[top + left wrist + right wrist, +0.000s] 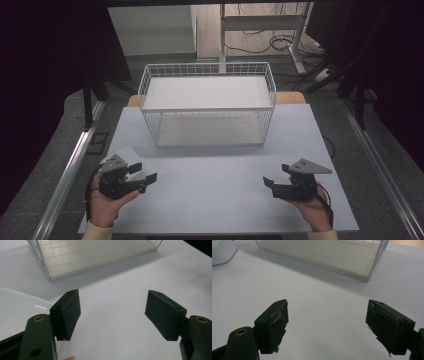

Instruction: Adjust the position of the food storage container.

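In the high view, 2 grippers are held low over the white table (220, 175), well apart from each other. The left gripper (145, 172) is seen at the near left corner, the right gripper (274, 176) at the near right; the jaws of both are spread wide and nothing is held between them. A white wire basket (207, 102) stands at the far middle of the table with nothing in it. A white dish (125, 156) lies just beside the left gripper, partly hidden behind its grey plate. The step in hand is judged to be the approach, with no grasp yet made.

In the left gripper view, the 2 black jaws are seen wide apart over bare table. The white dish (17, 307) lies to the left of the left-hand jaw, outside the gap, and whether it is touched by that jaw cannot be told. The wire basket (47, 267) is seen ahead.

In the right gripper view, the jaws are likewise parted, with bare table between them. The dish (222, 252) is seen far off at the upper left, the basket (372, 272) ahead.

For the next move, the left gripper is judged to need turning toward the dish so that its rim is brought between the jaws before they are closed.
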`<state>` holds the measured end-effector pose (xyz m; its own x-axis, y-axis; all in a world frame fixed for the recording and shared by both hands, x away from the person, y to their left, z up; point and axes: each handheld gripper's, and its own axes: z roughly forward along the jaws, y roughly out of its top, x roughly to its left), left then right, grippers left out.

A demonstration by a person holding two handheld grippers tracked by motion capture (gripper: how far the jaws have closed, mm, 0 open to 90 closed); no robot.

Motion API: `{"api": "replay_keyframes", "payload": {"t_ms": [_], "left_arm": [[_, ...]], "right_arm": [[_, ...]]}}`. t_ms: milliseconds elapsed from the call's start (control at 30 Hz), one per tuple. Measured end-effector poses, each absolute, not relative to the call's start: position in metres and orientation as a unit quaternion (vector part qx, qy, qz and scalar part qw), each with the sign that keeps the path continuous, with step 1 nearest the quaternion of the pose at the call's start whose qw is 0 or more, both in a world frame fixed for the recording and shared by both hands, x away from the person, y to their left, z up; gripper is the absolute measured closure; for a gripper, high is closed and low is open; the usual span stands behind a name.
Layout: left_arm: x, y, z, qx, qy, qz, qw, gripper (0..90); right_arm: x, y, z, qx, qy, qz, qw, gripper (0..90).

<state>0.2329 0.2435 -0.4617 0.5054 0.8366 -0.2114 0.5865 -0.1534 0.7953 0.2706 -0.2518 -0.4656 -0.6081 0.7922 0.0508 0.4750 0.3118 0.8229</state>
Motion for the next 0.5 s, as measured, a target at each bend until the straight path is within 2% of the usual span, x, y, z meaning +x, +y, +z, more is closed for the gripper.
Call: {"api": "replay_keyframes", "payload": {"t_ms": [500], "left_arm": [[0.221,0.246,-0.455,0.743,0.470,0.147,0.454,28.4]], "right_arm": [[0.271,-0.243,-0.459,0.399,0.788,0.441,0.161,23.0]]}}
